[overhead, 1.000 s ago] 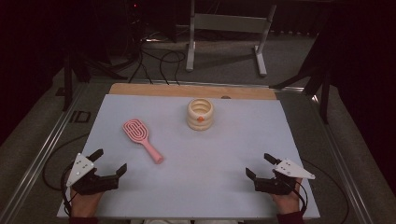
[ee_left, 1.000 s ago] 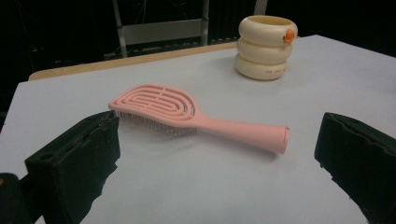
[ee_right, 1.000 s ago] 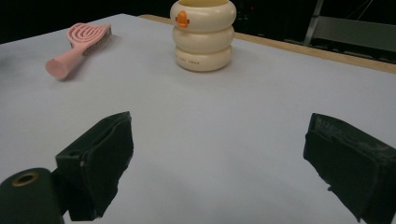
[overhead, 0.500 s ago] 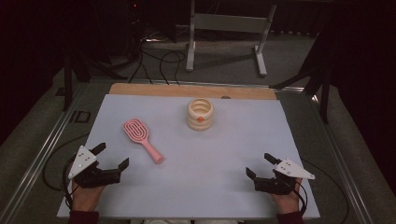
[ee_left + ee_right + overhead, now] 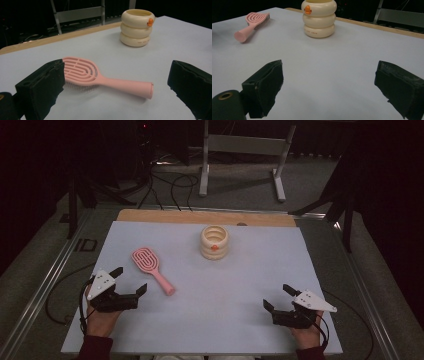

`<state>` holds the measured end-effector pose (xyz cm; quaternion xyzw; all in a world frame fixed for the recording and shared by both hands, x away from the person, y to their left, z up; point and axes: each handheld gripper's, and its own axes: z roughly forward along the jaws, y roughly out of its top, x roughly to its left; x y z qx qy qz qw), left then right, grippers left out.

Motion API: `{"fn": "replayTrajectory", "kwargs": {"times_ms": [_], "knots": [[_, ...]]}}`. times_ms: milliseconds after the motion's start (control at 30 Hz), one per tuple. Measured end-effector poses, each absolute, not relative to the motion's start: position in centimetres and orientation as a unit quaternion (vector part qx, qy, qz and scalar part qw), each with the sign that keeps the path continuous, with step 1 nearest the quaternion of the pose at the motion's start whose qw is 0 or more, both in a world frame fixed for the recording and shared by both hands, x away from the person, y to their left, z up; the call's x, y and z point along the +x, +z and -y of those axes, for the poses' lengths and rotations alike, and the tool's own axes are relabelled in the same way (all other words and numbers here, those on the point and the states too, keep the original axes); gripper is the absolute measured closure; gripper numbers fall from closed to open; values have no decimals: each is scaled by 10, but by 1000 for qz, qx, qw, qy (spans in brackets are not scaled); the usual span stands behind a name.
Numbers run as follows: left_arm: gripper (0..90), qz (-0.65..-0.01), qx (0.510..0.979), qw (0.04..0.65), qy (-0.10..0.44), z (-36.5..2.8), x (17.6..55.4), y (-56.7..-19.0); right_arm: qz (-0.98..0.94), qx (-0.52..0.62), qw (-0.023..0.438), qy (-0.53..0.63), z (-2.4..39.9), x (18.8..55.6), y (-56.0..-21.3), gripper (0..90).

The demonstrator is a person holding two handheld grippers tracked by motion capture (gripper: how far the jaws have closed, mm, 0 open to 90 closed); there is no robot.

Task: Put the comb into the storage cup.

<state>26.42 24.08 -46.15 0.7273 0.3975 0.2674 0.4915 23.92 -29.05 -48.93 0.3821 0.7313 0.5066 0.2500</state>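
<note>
**A:** Where does your left gripper (image 5: 131, 281) stand?

**B:** You hold it near the left near corner of the table (image 5: 250, 285), jaws spread wide and gripping nothing. The pink hairbrush (image 5: 151, 269) lies just to the right of it and a little farther away, flat on the pale sheet, apart from both jaws. In the left gripper view the brush (image 5: 100, 78) lies across the gap between your jaws, head by the left jaw, handle end pointing toward the right one, with bare sheet between it and you.

**A:** And the right gripper (image 5: 279, 299)?

**B:** You have it low at the right near corner, jaws wide apart and empty. Open sheet stretches ahead of it in the right gripper view, up to the cream ringed holder (image 5: 319, 18) far off.

**A:** How much room around the brush?

**B:** Plenty. The holder (image 5: 214, 242) stands upright in the far middle, well apart from the brush head. Between the brush handle and your right gripper the sheet is bare. To the left, the brush sits well inside the sheet's left edge. The wooden strip (image 5: 200, 217) marks the far edge, well beyond both things.

**A:** Near edge?

**B:** Both your hands rest just inside it, wrists crossing it.
</note>
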Motion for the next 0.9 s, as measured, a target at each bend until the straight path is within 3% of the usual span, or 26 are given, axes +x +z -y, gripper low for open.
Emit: {"fn": "replayTrajectory", "kwargs": {"times_ms": [900], "knots": [[39, -430, 744, 457, 229, -212, 309, -464, -734, 383, 246, 503, 290, 240, -492, 83]]}}
